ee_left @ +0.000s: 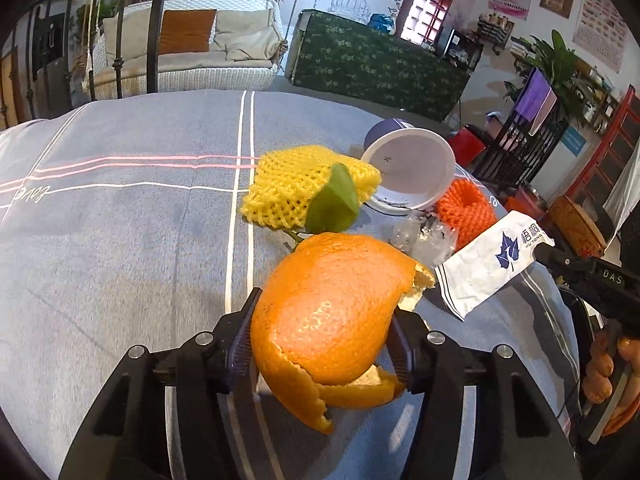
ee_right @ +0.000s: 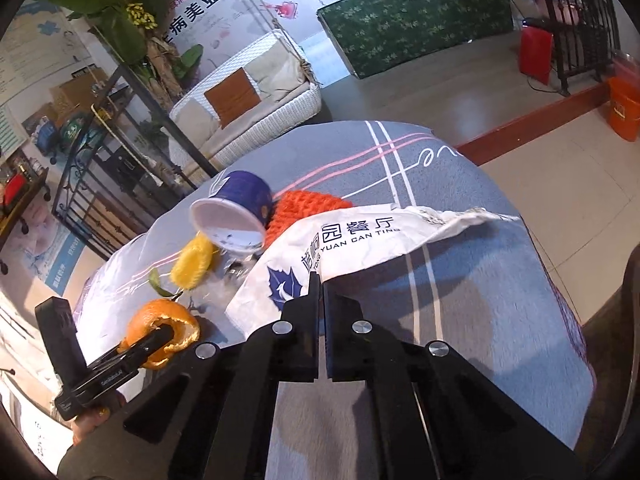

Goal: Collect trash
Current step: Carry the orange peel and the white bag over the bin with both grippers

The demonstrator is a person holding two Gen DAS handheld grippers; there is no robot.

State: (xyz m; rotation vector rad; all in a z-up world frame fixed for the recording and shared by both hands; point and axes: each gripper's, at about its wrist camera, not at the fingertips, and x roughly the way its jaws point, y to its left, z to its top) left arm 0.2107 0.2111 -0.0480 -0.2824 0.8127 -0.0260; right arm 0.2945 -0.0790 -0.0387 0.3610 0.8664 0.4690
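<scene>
At the lower centre of the left wrist view, a curled, pebbled orange peel (ee_left: 328, 320) is pinched by the left gripper (ee_left: 322, 344). A crumpled white paper napkin (ee_right: 360, 248) is clamped in the right gripper (ee_right: 321, 280), jaws pressed together. Left on the cloth-covered desk (ee_left: 120, 260): yellow foam net (ee_left: 296, 188), orange foam net (ee_left: 464, 208), tipped paper cup (ee_left: 408, 168), clear plastic wrap (ee_left: 424, 236).

A grey-blue cloth (ee_left: 120, 240) with white and pink stripes covers the bench. Beyond it stands a white wicker swing seat (ee_left: 188, 44) with beige cushions and one brown cushion (ee_left: 186, 31). A counter draped in dark green patterned fabric (ee_left: 376, 68) runs beside a red telephone-booth cabinet (ee_left: 430, 0). A leafy plant (ee_left: 556, 60) grows near a black metal rack. An orange bucket (ee_right: 624, 108) sits on the tiled floor.
</scene>
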